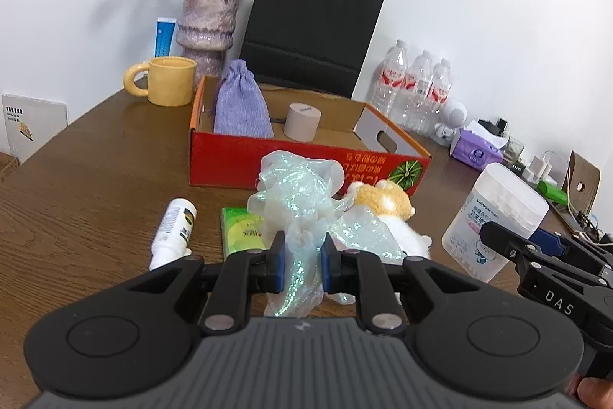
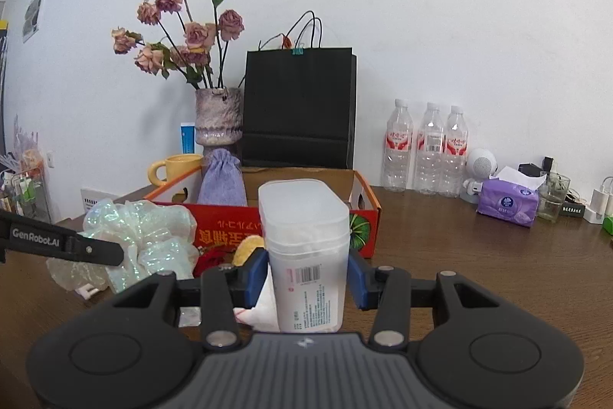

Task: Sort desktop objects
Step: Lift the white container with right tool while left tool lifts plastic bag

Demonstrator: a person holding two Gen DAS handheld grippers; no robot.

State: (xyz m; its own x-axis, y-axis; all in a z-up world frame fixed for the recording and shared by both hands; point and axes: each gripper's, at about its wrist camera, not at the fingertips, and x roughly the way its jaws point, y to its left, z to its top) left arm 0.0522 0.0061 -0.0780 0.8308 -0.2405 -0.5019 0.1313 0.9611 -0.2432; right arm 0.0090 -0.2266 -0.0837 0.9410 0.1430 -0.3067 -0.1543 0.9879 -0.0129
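The left tool (image 1: pixel 302 255) pinches a shiny, see-through crinkly bag (image 1: pixel 295 202) between its blue pads, tipped a little downward. The bag is held in front of the red cardboard box (image 1: pixel 237 160), with a fluffy orange and white toy (image 1: pixel 383 198) just beside it. The right tool (image 2: pixel 308 278) squeezes a tall, cloudy white plastic tub (image 2: pixel 306 248) upright, also close to the box's front wall. The brown wooden surface (image 2: pixel 459 255) is bare to the right of the box. Clear water bottles (image 2: pixel 429 152) stand along the back wall.
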